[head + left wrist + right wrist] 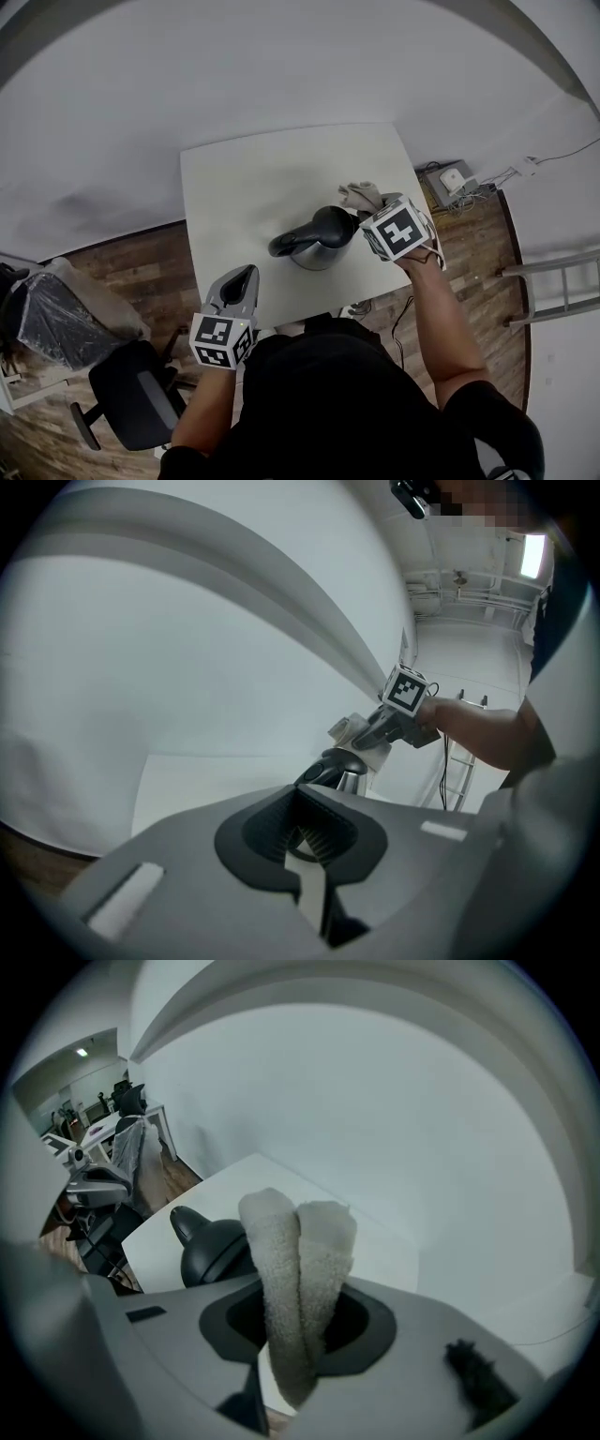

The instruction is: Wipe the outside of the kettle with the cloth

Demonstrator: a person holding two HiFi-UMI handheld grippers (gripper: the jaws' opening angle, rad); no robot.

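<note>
Right gripper (371, 214) is clamped on a folded beige terry cloth (360, 197) just beside the black-lidded steel kettle (315, 242) standing on the white square table (244, 178), while the left gripper (240, 278) has its jaws together, empty, at the table's near edge.

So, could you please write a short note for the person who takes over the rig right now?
Left gripper: shut, empty, at the table's near edge, apart from the kettle.
Right gripper: shut on the folded cloth, beside the kettle's top; contact cannot be judged.
Kettle: upright on the white table.
Done: cloth is in the jaws.
Left: wipe the kettle's outside; how much is wiped does not show.
</note>
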